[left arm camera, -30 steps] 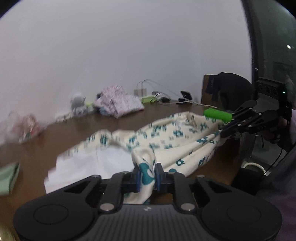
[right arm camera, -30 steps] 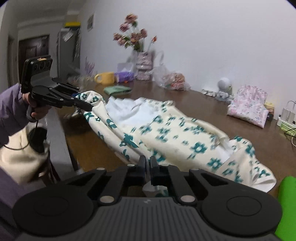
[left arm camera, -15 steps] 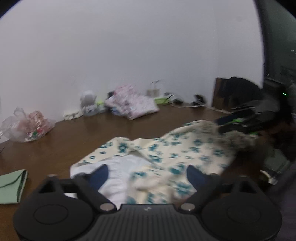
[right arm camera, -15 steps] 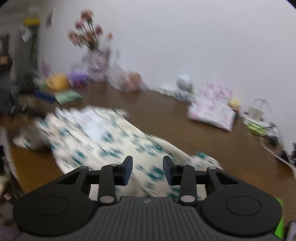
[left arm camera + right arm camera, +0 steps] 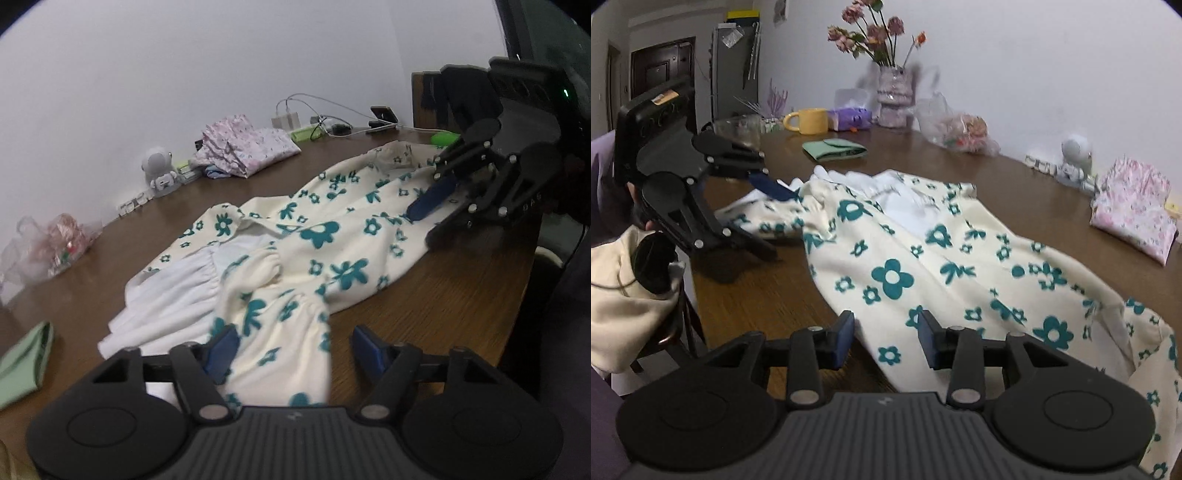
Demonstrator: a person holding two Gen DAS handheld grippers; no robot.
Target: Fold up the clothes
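- Progress: the dress [image 5: 317, 236] lies spread across the wooden table [image 5: 443, 306], cream with teal flowers, its white lining showing at one end. I judge it laid out but not yet folded; no clean crease shows, and the cloth is rumpled near both ends.
- Done elsewhere: a pink garment [image 5: 1134, 206] sits folded by the wall, and a green cloth [image 5: 834, 149] lies folded near the yellow mug [image 5: 809, 120].
- Remaining: every fold of the dress, as far as I can judge.
- Left tongs [image 5: 291, 350]: jaws apart and closing; a bunched edge of the dress lies between them, pads not pressing on it.
- Right tongs [image 5: 886, 338]: jaws partly apart, gripping nothing; the dress edge lies just ahead of and under the tips.
- The tongs sit at opposite ends of the dress.
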